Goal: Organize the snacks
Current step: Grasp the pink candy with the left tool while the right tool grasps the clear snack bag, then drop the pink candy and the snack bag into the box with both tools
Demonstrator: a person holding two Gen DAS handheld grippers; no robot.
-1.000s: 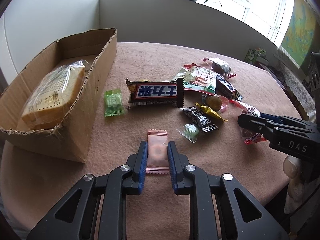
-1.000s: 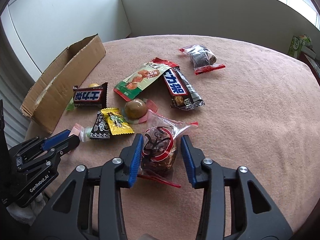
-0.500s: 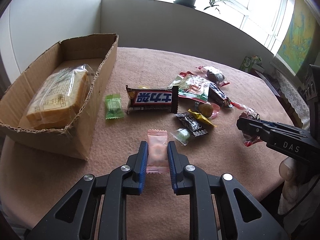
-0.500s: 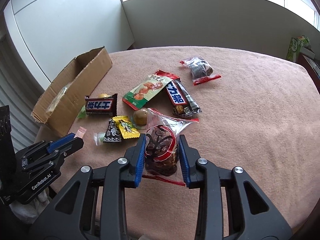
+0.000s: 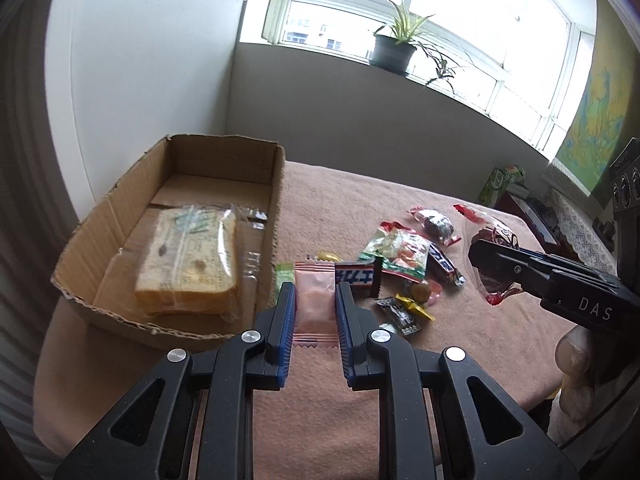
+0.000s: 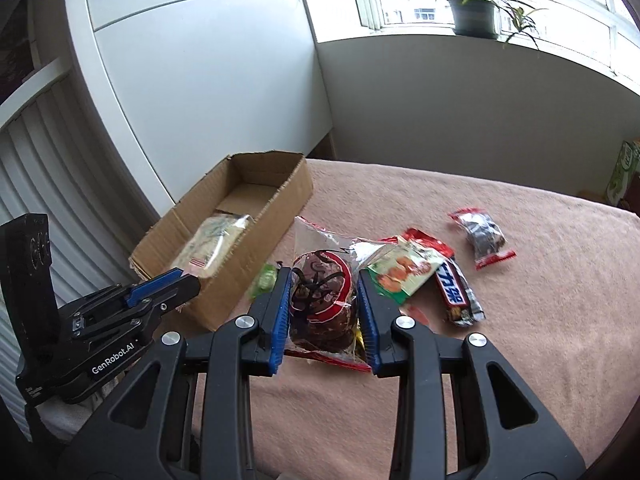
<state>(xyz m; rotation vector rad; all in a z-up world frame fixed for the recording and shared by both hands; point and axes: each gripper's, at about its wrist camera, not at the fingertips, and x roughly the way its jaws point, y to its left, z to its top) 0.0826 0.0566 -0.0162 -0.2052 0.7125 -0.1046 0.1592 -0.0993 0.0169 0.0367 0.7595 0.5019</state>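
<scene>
My left gripper (image 5: 315, 295) is shut on a pink candy packet (image 5: 314, 304), held up above the pink tablecloth (image 5: 332, 420). My right gripper (image 6: 322, 284) is shut on a clear bag with a brown pastry and red print (image 6: 322, 298), also lifted off the table. An open cardboard box (image 5: 276, 216) sits at the left with a wrapped sponge cake (image 5: 190, 258) inside; the box (image 6: 256, 240) is also in the right wrist view, ahead and left. In the left wrist view the right gripper (image 5: 486, 258) hangs at the right with its bag (image 5: 494, 240).
Loose snacks lie mid-table: a dark chocolate bar (image 5: 356, 276), a green-and-white packet (image 5: 396, 254), a second bar (image 6: 456, 294), a red-edged dark packet (image 6: 482, 238), a green candy (image 6: 265, 278), small black and yellow packets (image 5: 404, 312). A potted plant (image 5: 394, 50) stands on the windowsill.
Both grippers have risen off the table with their packets and tilted up, so the box interior and window come into view. The right jaws closed onto the pastry bag.
</scene>
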